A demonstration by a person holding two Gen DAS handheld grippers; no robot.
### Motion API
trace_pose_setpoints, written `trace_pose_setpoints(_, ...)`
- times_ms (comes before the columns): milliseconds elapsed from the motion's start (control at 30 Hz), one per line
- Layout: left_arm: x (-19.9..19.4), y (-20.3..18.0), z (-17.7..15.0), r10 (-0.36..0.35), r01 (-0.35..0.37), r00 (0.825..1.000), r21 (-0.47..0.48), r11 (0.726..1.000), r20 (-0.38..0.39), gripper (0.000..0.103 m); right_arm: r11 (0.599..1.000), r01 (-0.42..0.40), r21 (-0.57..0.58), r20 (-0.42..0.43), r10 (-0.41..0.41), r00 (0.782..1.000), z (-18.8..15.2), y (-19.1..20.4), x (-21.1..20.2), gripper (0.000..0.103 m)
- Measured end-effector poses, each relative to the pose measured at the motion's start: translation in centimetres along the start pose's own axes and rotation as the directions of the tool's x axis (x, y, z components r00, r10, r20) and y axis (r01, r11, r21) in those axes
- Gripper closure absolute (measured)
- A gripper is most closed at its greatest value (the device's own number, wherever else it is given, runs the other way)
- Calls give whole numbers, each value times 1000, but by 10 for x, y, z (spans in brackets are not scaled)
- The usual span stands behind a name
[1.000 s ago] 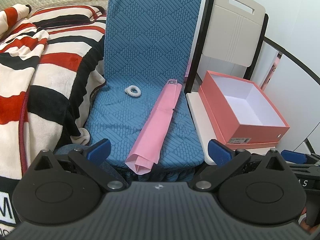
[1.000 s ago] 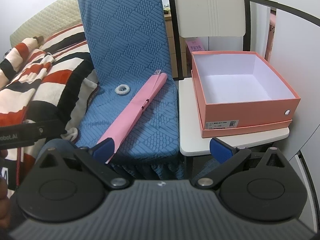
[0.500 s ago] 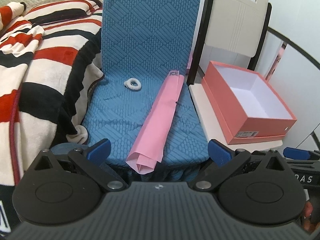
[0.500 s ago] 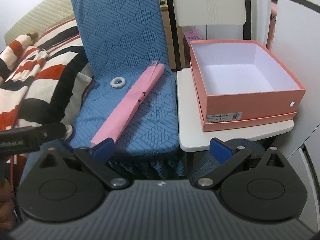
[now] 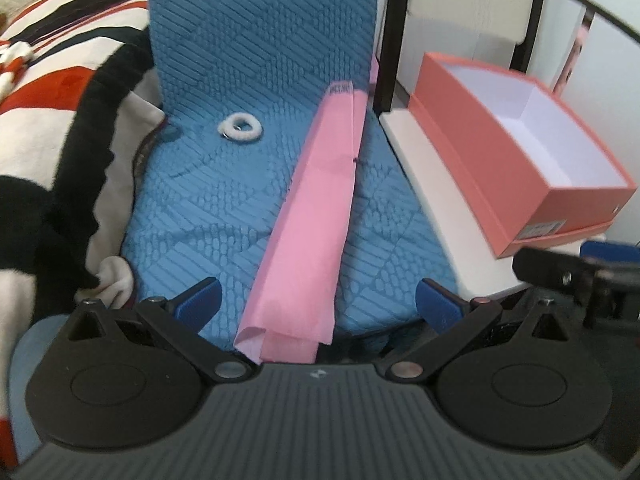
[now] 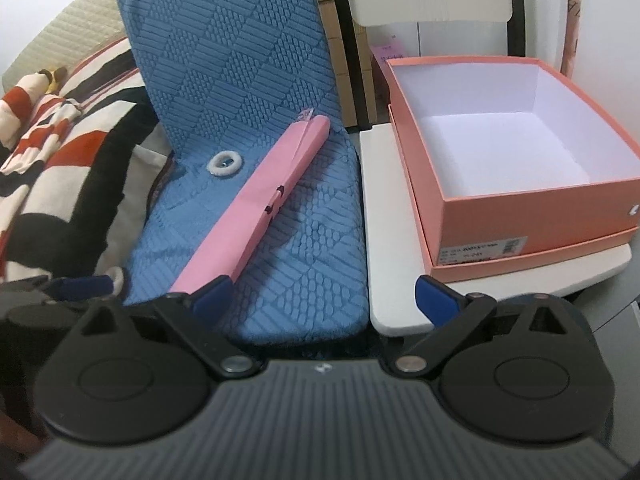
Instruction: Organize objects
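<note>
Pink folded paper (image 5: 316, 216) is seen lying diagonally at frame centre on the blue chair cushion (image 5: 192, 200); apparently light and easily creased, it is best pinched near its lower end by the wide-spread, empty left gripper (image 5: 318, 296).

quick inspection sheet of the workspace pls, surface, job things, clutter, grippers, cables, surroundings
Surface: blue textured fabric chair seat; white plastic chair seat beside it.
Job's things: long folded pink paper bag lies lengthwise on the blue seat; small white fluffy hair ring lies apart from it, near the backrest; open salmon cardboard box, inside empty, stands on the white seat.
Clutter: nothing seen.
Grippers: left gripper open, holding nothing, the bag's near end between its fingers; right gripper open, holding nothing.
Cables: nothing seen.
Surroundings: red, black and cream striped blanket to the left.
</note>
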State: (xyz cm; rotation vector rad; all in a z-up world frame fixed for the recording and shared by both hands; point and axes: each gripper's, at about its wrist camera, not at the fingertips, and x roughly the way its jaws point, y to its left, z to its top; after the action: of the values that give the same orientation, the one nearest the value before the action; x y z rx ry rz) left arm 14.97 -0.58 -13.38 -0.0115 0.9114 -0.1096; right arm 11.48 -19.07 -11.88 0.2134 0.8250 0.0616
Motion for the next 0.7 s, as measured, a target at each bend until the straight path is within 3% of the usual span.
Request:
trace_pose_setpoints(133, 31, 0, 4, -8, 10, 999, 34, 999, -37, 0, 1000, -11, 3, -2, 11, 1000, 5, -4, 20, 11)
trace_pose_setpoints(200, 44, 0, 5, -16, 18, 998, 48, 999, -61, 0, 1000, -26, 13, -8, 27, 1000, 6, -7, 31, 29)
trace_pose_setpoints(433, 84, -1, 8, 12, -4, 998, 111, 994, -69, 0, 998, -56, 15, 1, 56, 998, 10, -6, 67, 47)
trace_pose_setpoints(467, 89, 0, 9, 27, -18, 997, 112, 993, -76, 0, 999, -52, 13, 1, 52, 999, 11, -5, 72, 53)
trace_pose_setpoints(600, 94, 14, 8, 17, -12, 997, 56, 998, -76, 0, 995, -89, 43, -13, 89, 996, 15, -3, 90, 77)
trace_pose_setpoints(700, 91, 26, 7, 16, -16, 998, 1, 1000, -63, 0, 990, -136, 47, -13, 137, 990, 18, 4, 98, 77)
